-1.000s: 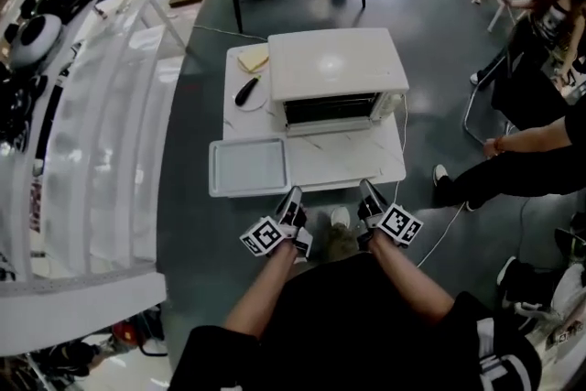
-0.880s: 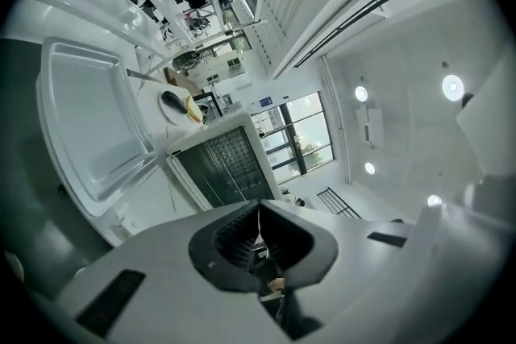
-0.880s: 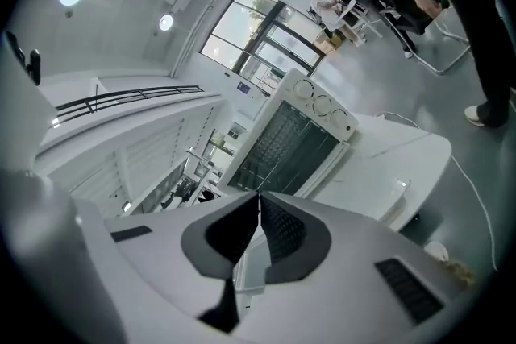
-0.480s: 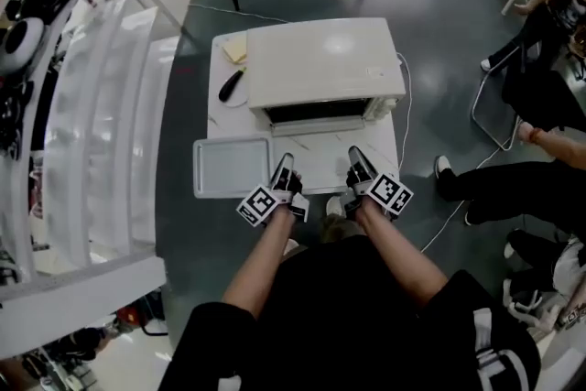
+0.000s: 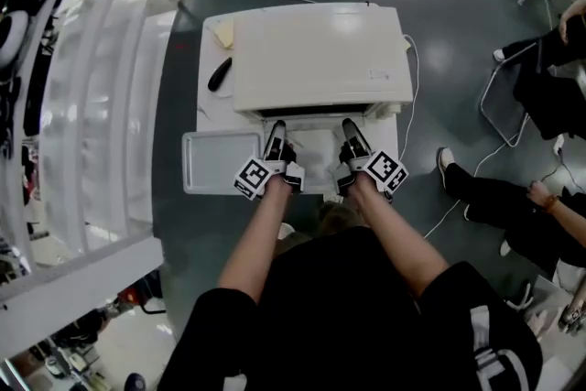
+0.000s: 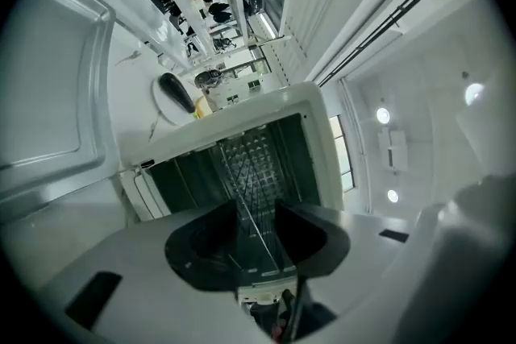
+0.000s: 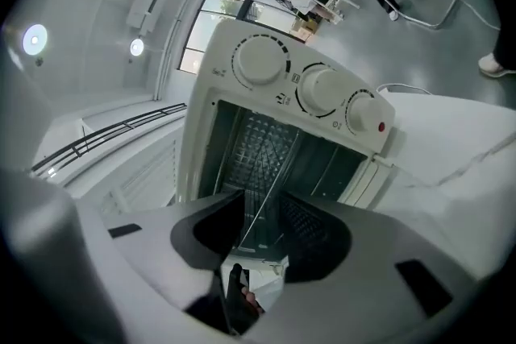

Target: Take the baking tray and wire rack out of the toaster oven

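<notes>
On the bench (image 5: pixel 316 169), at 9 o'clock from the left tool (image 5: pixel 275 133), the baking tray (image 5: pixel 220 162) lies flat outside the toaster oven (image 5: pixel 320 59), so that half of the job looks done. At 12 o'clock from both tools the oven mouth stands open, and the wire rack (image 6: pixel 251 161) sits inside it. The left tool and right tool (image 5: pixel 351 131) have just been opening their jaws. Both stand moderately apart with the rack's front wire lined up between them, pads not pressing on it. Gripping the rack and drawing it out remains.
</notes>
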